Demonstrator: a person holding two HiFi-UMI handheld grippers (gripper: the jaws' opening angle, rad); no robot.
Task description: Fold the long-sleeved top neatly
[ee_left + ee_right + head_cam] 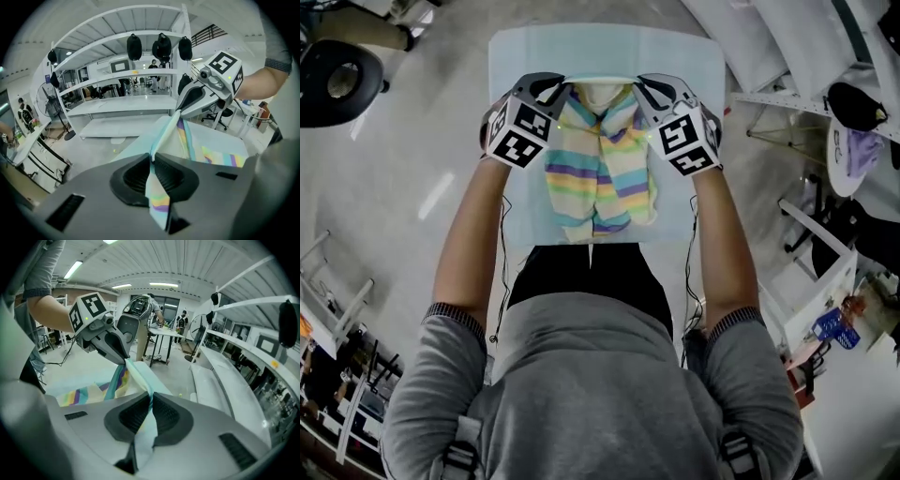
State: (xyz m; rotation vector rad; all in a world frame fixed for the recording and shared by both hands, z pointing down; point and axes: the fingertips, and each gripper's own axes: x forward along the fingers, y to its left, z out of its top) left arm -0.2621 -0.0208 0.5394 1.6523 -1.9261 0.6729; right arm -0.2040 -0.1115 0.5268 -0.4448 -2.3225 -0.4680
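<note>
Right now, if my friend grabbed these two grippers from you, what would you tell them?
Left gripper: jaws shut on one end of the striped top's upper edge.
Right gripper: jaws shut on the other end, with the edge stretched between the two.
Where: the top hangs bunched from that edge over the light blue table.
Done: the top is gripped at both ends.
Left: lay it flat and fold it. No neat fold shows yet.

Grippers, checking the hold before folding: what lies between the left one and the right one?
The striped top, its upper edge stretched from left gripper to right gripper; clearest in the head view.
</note>
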